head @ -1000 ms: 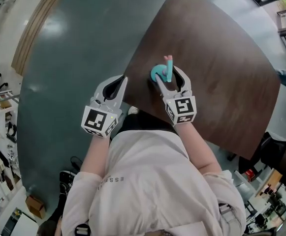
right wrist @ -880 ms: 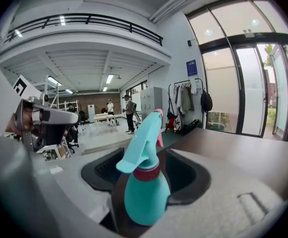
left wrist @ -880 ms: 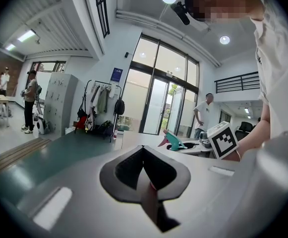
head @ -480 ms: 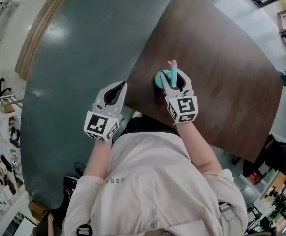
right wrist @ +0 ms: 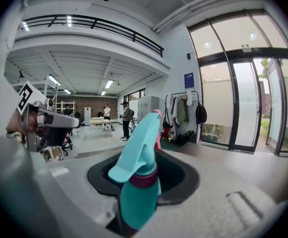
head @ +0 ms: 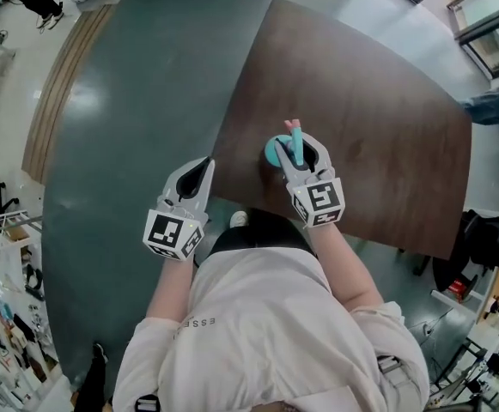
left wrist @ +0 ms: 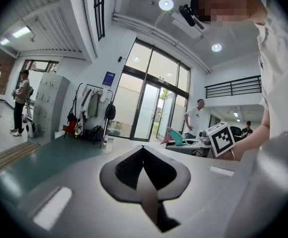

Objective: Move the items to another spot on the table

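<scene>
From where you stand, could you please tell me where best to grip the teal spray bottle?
Grip the spray bottle at its narrow neck under the head, from the near table edge: it stands upright. The right claw is closing there, bottle between its jaws.

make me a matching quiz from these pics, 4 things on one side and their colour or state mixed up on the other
Things:
1. spray bottle
2. left gripper
3. right gripper
4. table

Descriptions:
A. jaws together, nothing between them
B. dark brown top
C. teal, with a pink tip
D. a bottle's neck between its jaws

Pairs: 1-C, 2-A, 3-D, 4-B

The right gripper's jaws are closing, with the bottle's neck between them.
</scene>
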